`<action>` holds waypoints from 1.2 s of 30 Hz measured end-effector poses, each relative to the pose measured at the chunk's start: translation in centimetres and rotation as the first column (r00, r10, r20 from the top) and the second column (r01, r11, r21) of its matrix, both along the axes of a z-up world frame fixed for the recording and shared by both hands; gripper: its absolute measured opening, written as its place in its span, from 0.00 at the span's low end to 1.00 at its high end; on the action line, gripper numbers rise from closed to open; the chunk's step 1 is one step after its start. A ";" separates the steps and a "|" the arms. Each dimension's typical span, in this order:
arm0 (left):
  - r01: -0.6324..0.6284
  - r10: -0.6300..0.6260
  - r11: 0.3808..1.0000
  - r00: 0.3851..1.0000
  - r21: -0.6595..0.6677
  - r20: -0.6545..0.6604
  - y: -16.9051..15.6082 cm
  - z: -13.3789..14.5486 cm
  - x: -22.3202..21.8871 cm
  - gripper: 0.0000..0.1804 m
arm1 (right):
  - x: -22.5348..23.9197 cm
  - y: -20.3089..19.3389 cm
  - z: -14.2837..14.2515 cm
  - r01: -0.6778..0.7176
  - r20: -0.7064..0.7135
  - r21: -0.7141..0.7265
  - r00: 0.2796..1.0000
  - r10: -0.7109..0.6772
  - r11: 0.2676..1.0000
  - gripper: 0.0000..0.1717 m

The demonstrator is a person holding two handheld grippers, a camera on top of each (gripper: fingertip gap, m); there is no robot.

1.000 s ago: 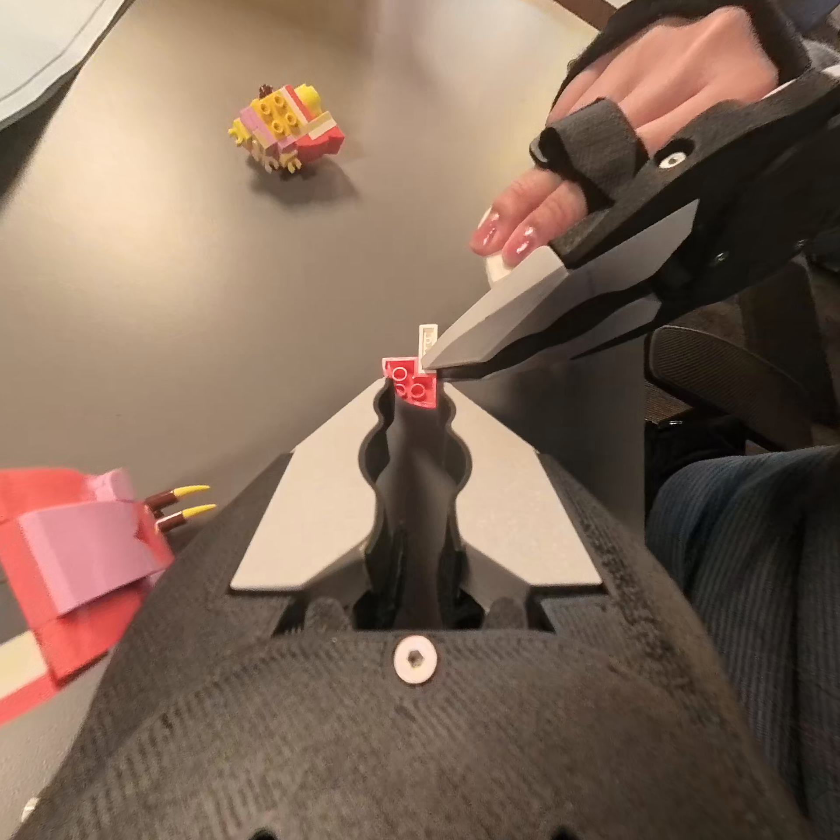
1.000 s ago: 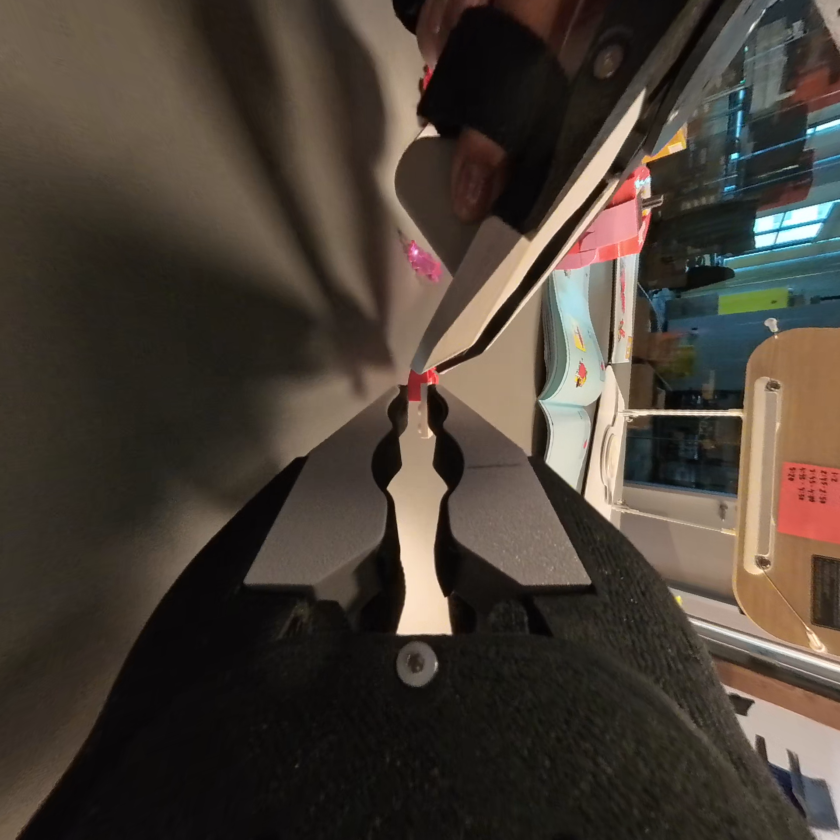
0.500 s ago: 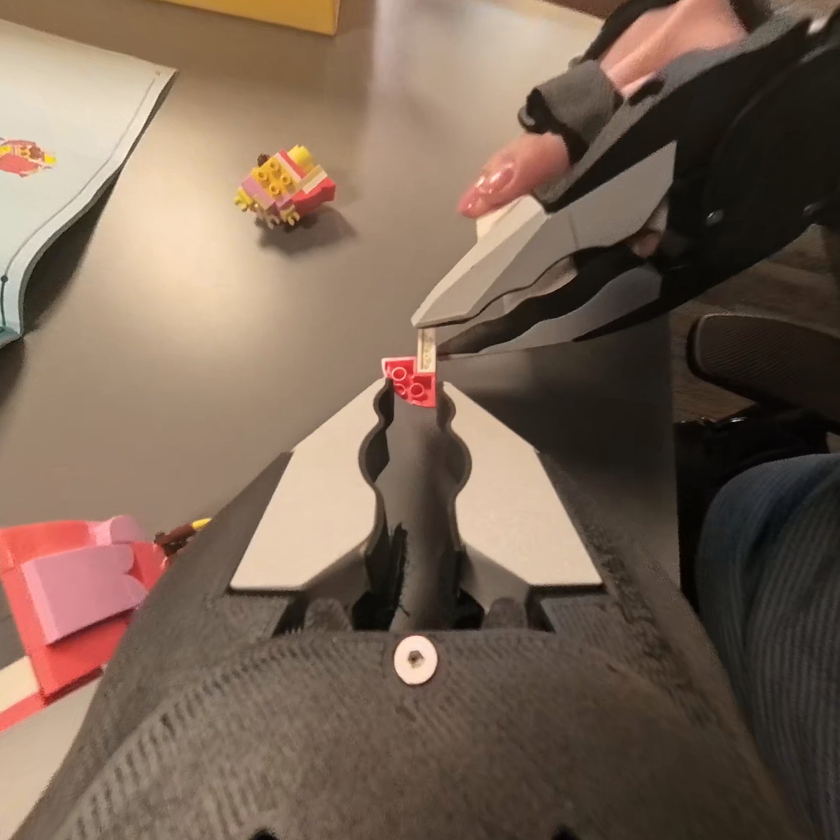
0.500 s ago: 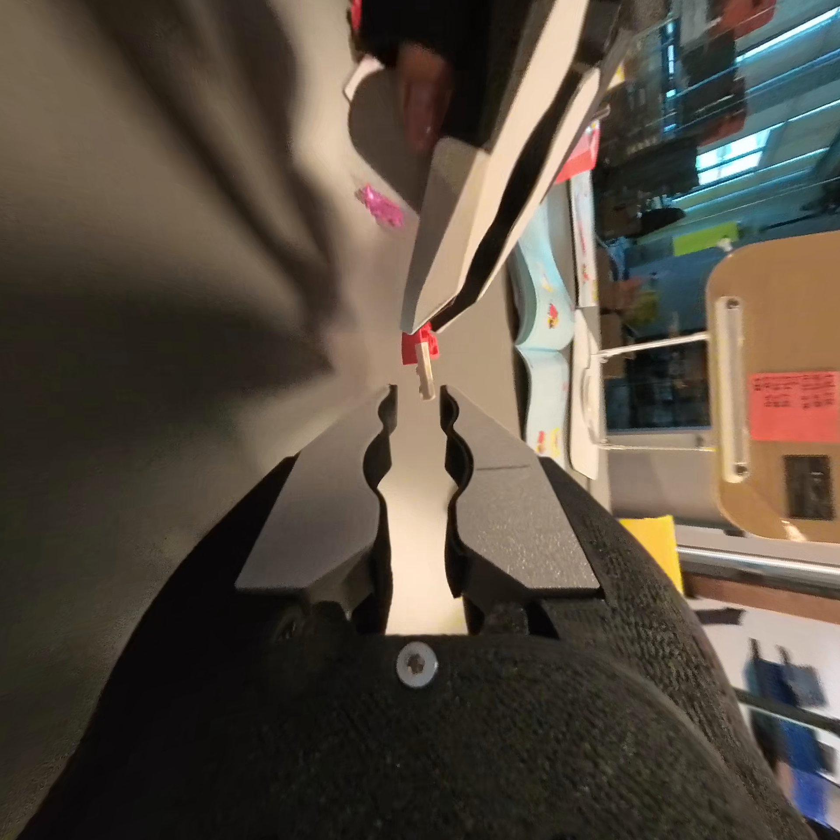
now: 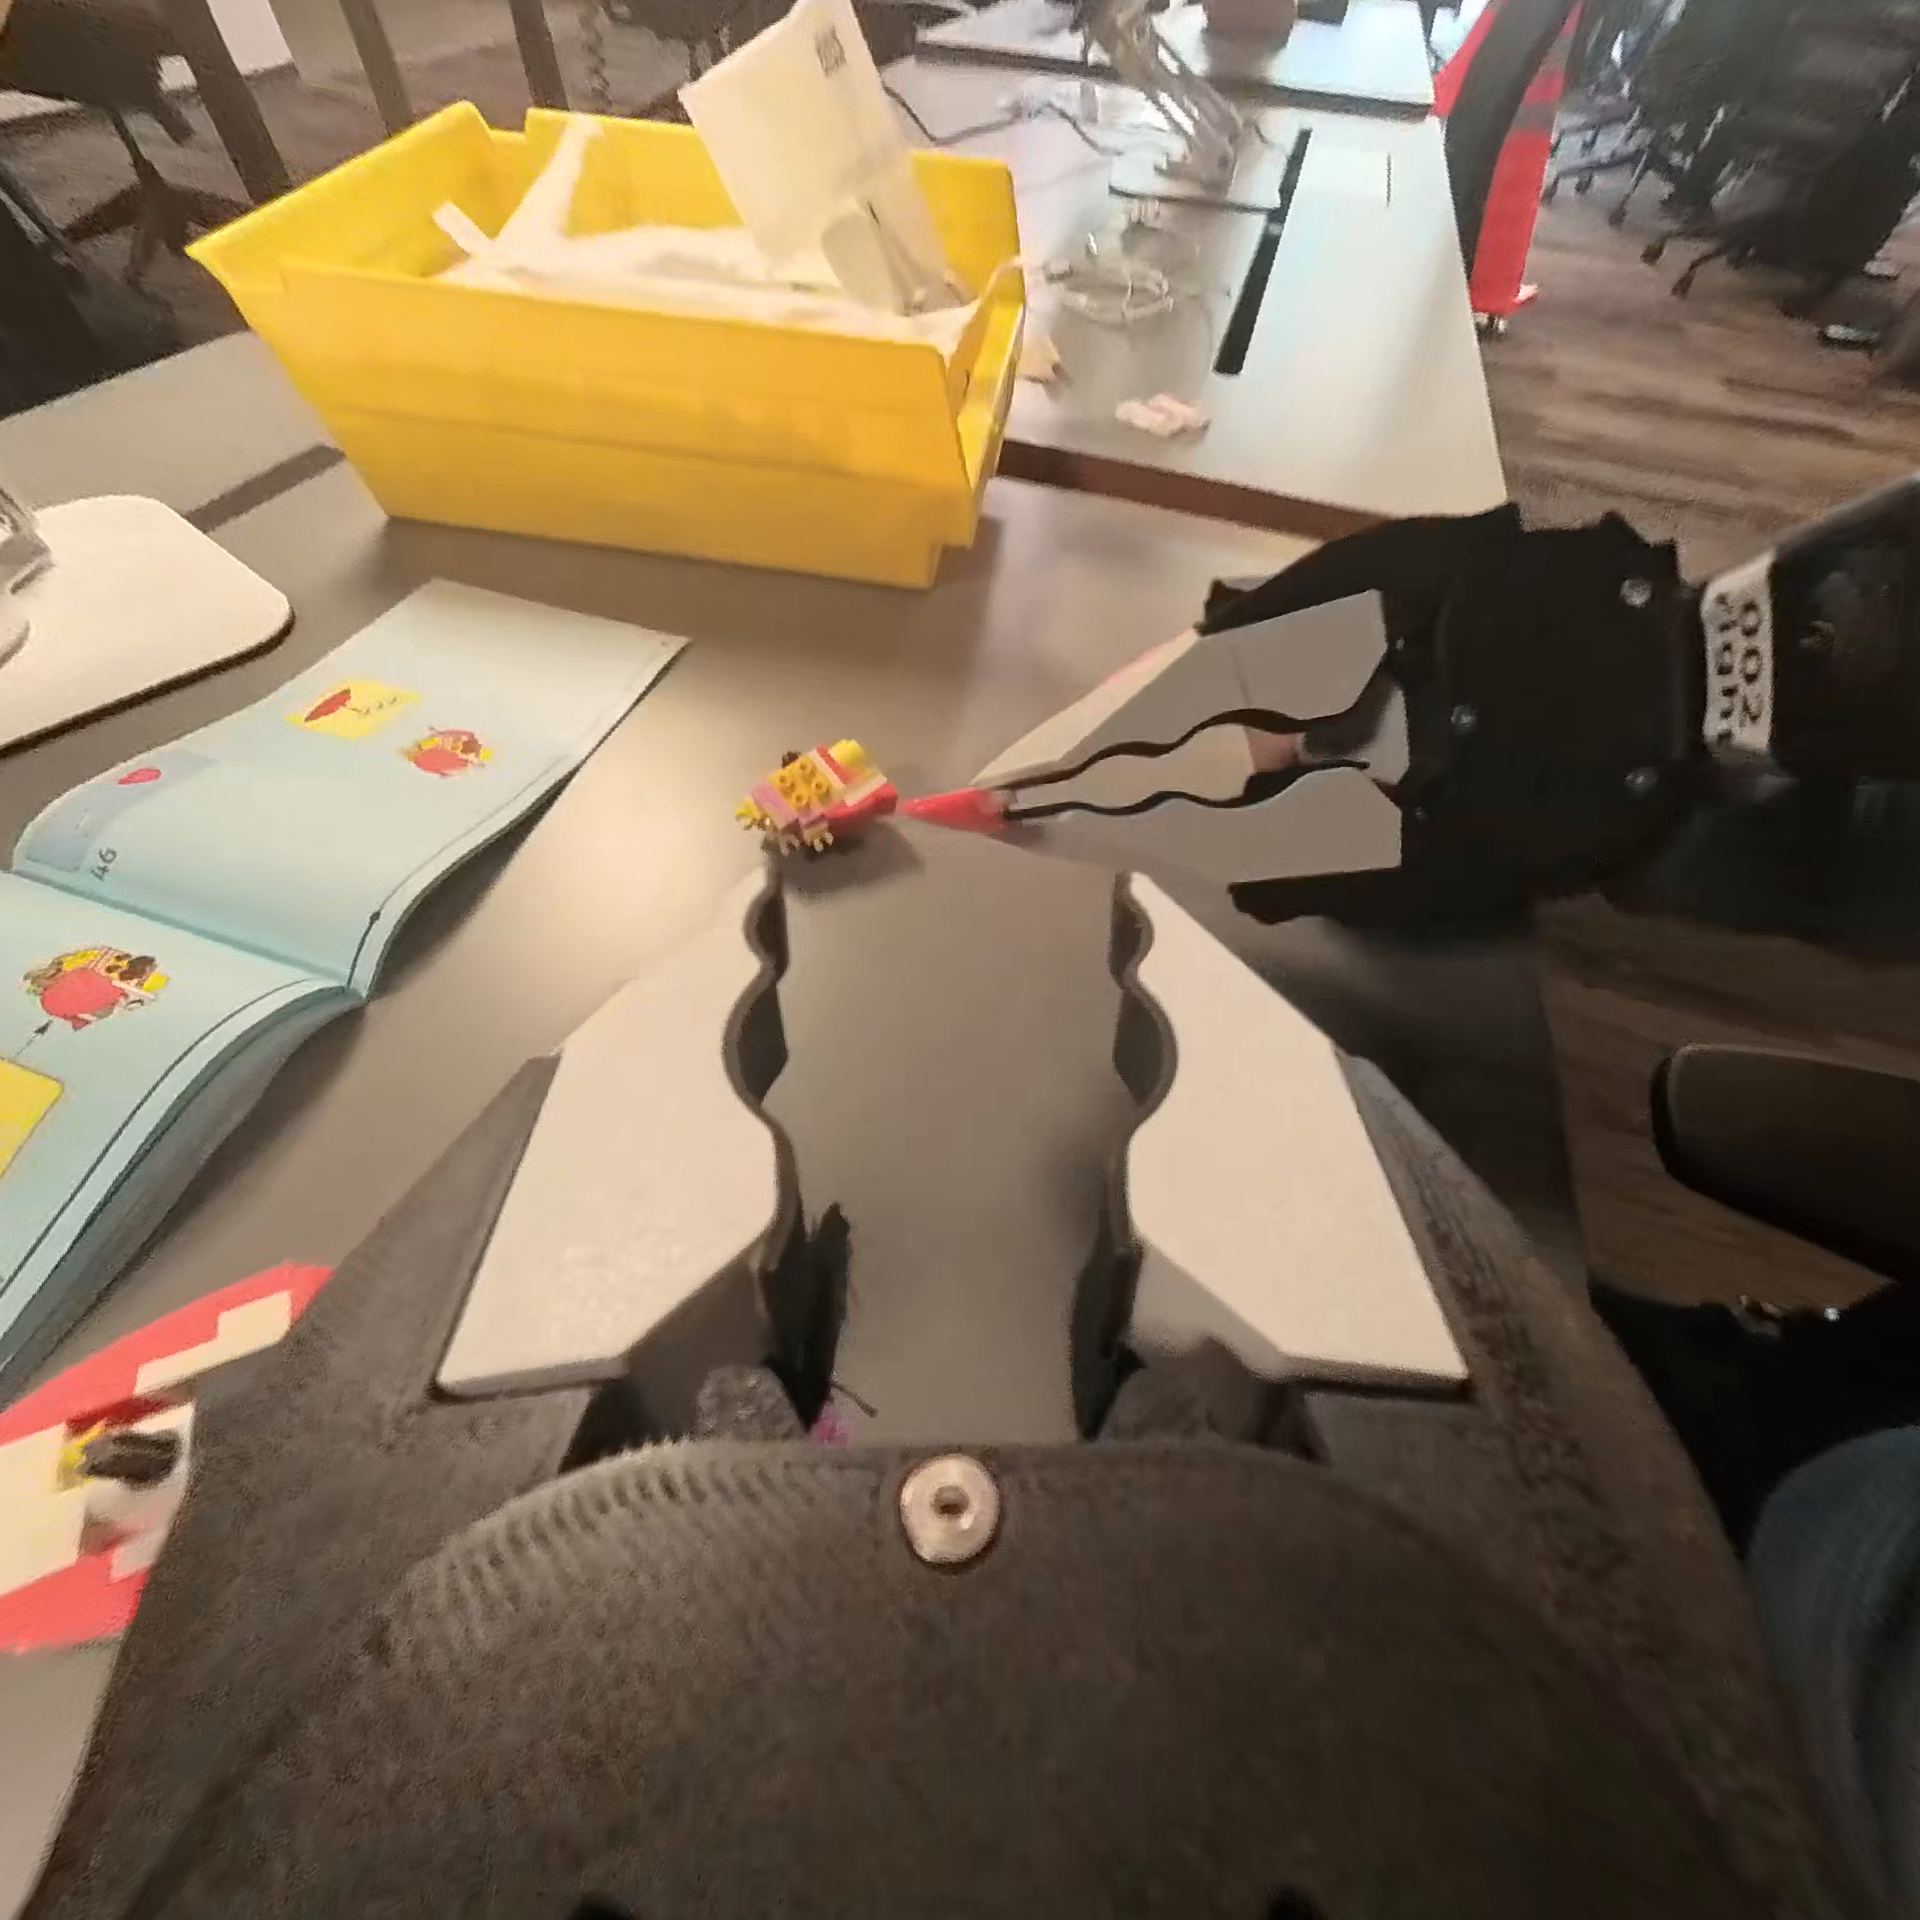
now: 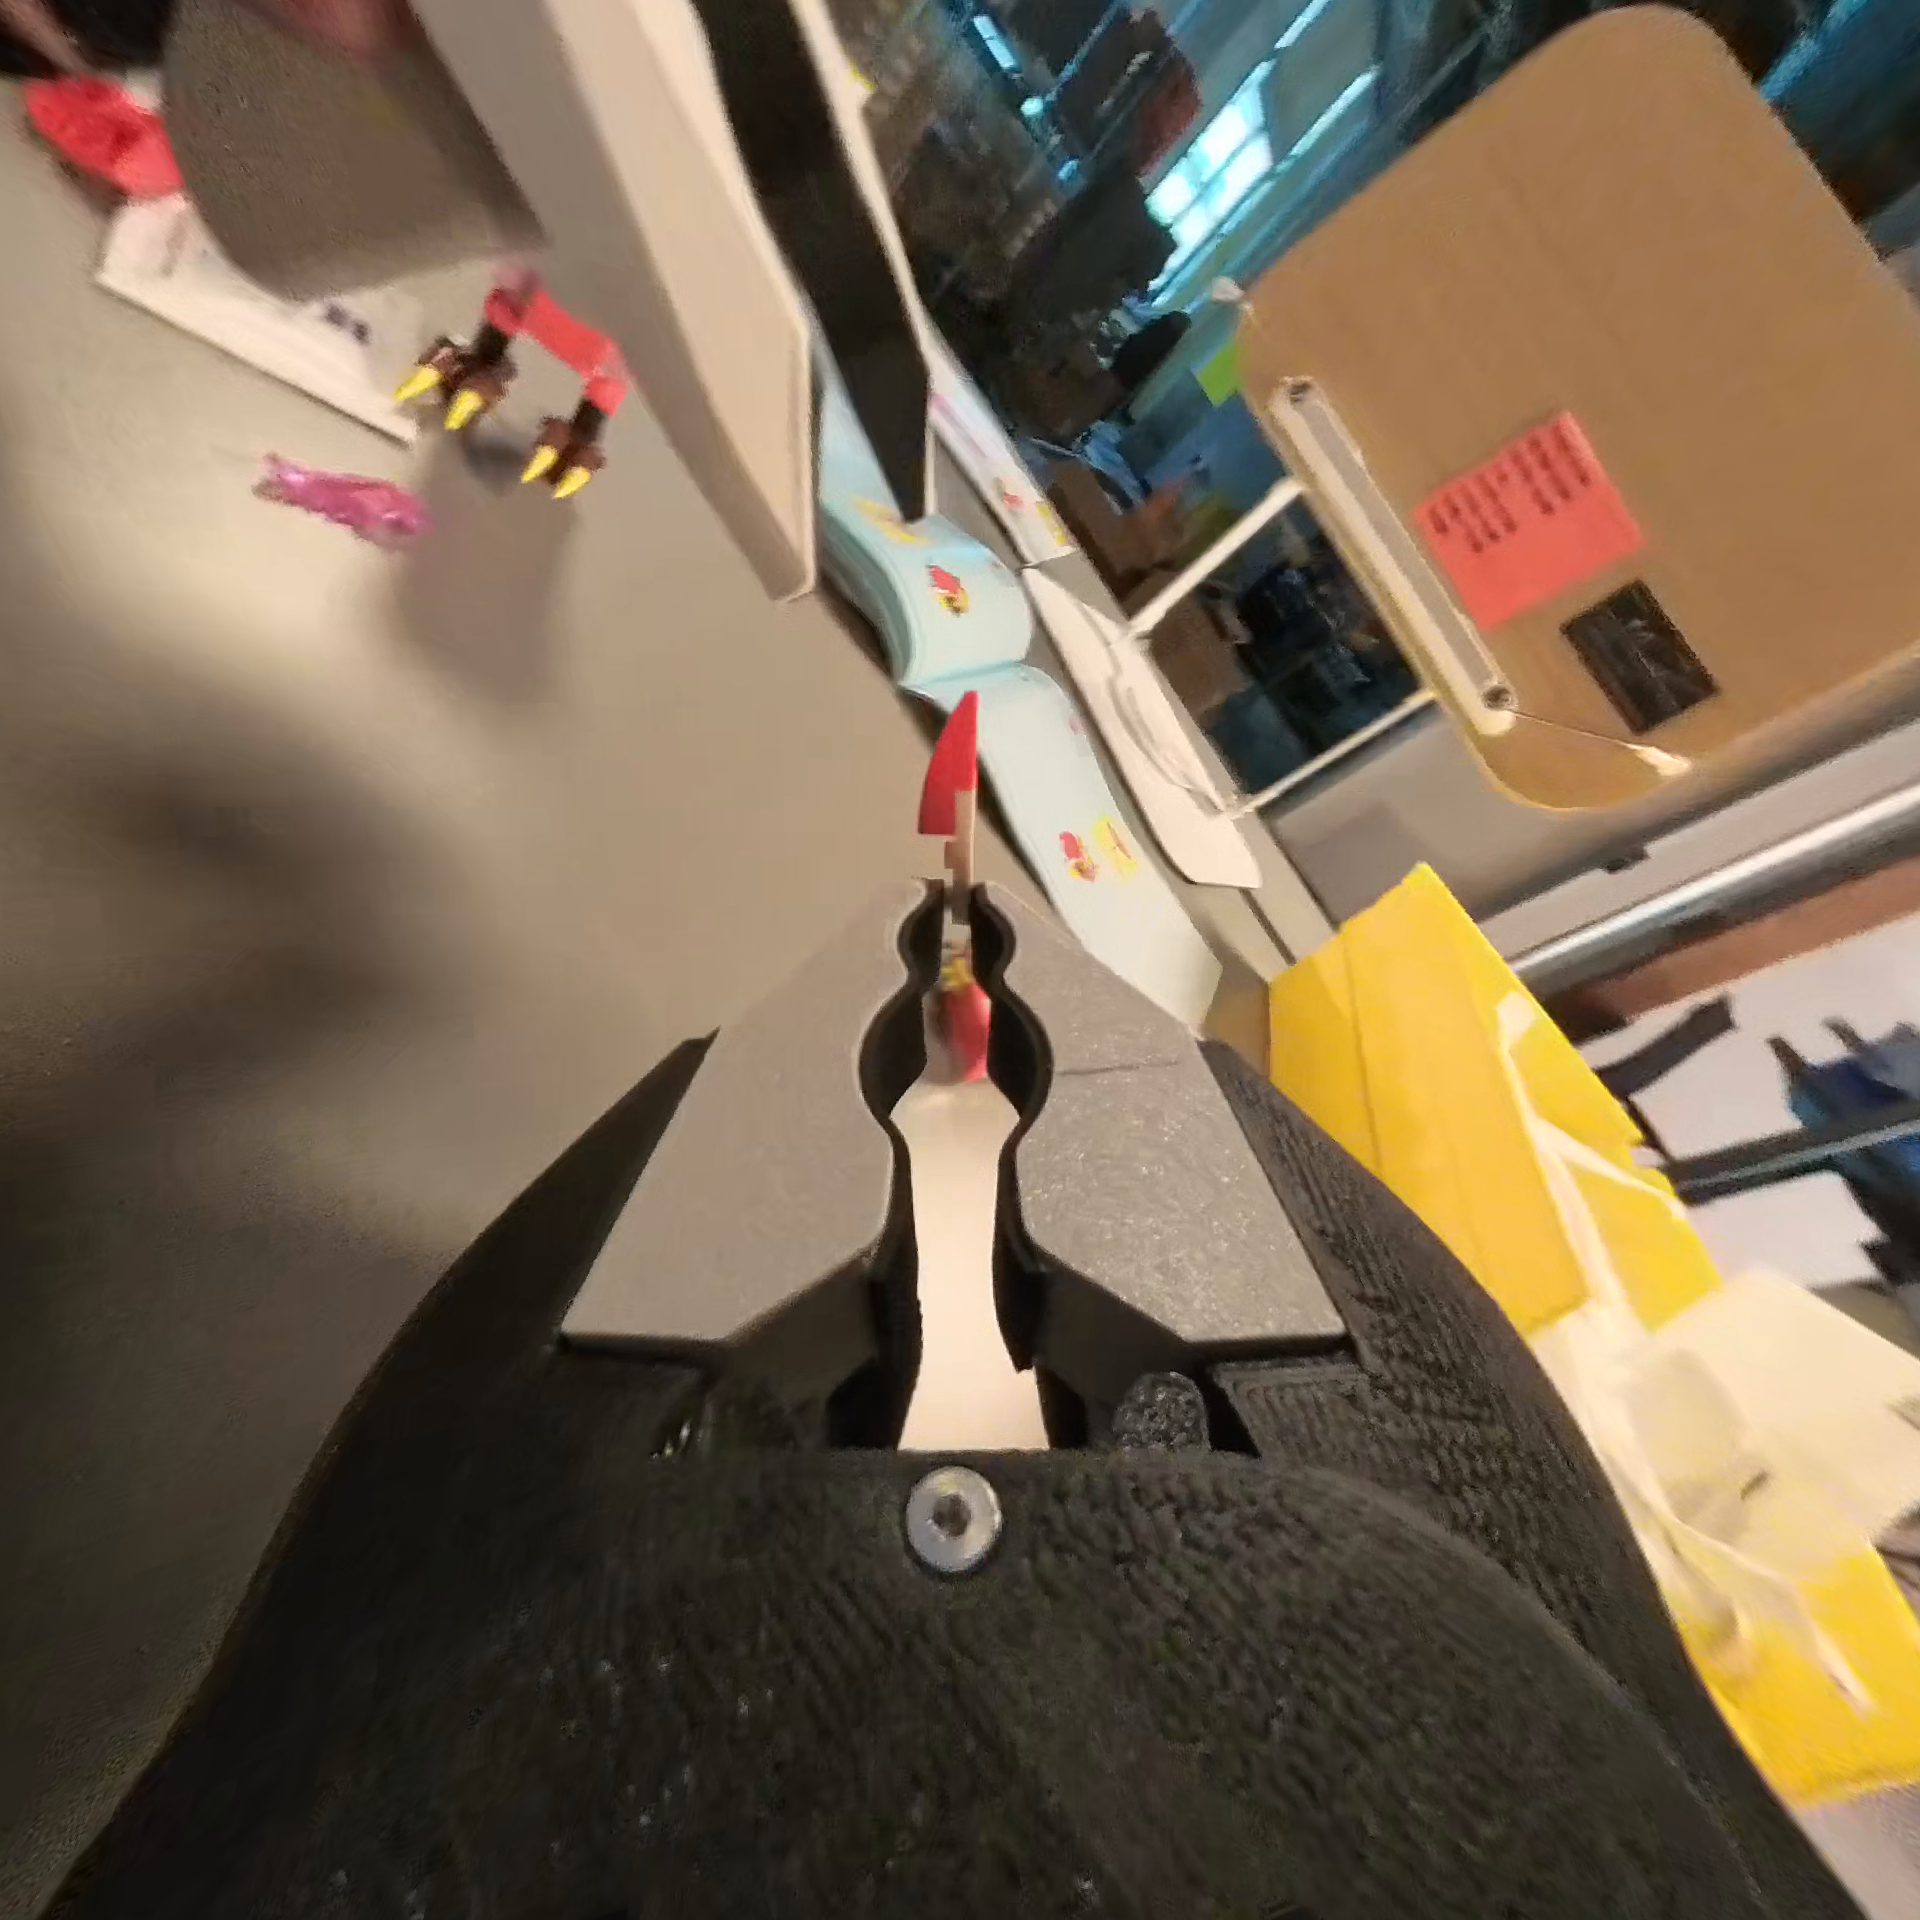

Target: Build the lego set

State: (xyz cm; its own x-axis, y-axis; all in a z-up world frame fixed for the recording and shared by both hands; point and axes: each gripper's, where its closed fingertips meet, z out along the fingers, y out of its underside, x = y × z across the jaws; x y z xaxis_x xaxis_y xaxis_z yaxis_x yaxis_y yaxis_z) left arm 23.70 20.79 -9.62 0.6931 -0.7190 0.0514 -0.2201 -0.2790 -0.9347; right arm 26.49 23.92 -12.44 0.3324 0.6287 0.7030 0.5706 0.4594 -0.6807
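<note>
Going left to right on the desk [image 5: 582,883]. At the near left edge I see a red and white brick build [image 5: 94,1455], blurred, partly behind my left gripper's body. Past it an open light-blue instruction booklet [image 5: 312,810] lies flat, with a white stand base [image 5: 114,613] at the far left edge. A yellow bin [image 5: 623,405] with white bags sits at the far edge.

My left gripper [image 5: 948,894] is released: fingers spread wide, bare desk between them, nothing in the grasp. Just beyond its left fingertip sits a small multicolour brick model [image 5: 816,795], yellow, pink and red, resting on the desk, not touched by it.

Coming in from the right, my right gripper [image 5: 1003,816] is clenched on a small red and tan brick piece [image 5: 951,806]. In its own view both fingers [image 6: 914,935] pinch the tan end and the pointed red end [image 6: 951,769] sticks out ahead. The piece's tip is just beside the model's red side; I can't tell if they touch.

Right view also shows a pink piece [image 6: 343,504] and brown-yellow claw pieces [image 6: 499,395] farther along the desk.
</note>
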 end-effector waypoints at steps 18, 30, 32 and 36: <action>0.088 -0.156 0.967 0.947 0.241 0.280 -1.1 4.0 2.4 0.13 | -0.8 -3.3 5.3 -0.105 -0.199 0.294 0.965 0.168 0.950 0.02; -0.051 -0.039 0.952 0.958 0.302 0.284 -0.3 5.5 -0.9 0.10 | 0.8 4.1 -0.4 -0.033 -0.145 -0.410 0.989 -0.029 0.911 0.31; -0.065 -0.028 0.948 0.959 0.313 0.283 -0.3 5.7 -1.3 0.10 | 0.9 5.3 -1.5 -0.008 -0.110 -0.521 0.992 -0.058 0.854 0.31; -0.081 -0.005 0.946 0.965 0.314 0.262 -0.2 5.5 -1.8 0.10 | 0.4 5.7 -3.2 0.032 0.053 -0.580 0.999 -0.001 0.814 0.31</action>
State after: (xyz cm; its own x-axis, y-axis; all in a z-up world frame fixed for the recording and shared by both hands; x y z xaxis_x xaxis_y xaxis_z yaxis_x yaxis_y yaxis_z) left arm 21.87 20.63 -4.12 0.7140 -0.7001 0.0031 0.0433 0.0398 -0.9983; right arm 26.91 29.62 -15.64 0.3223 0.9196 0.2248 0.6133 -0.0219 -0.7895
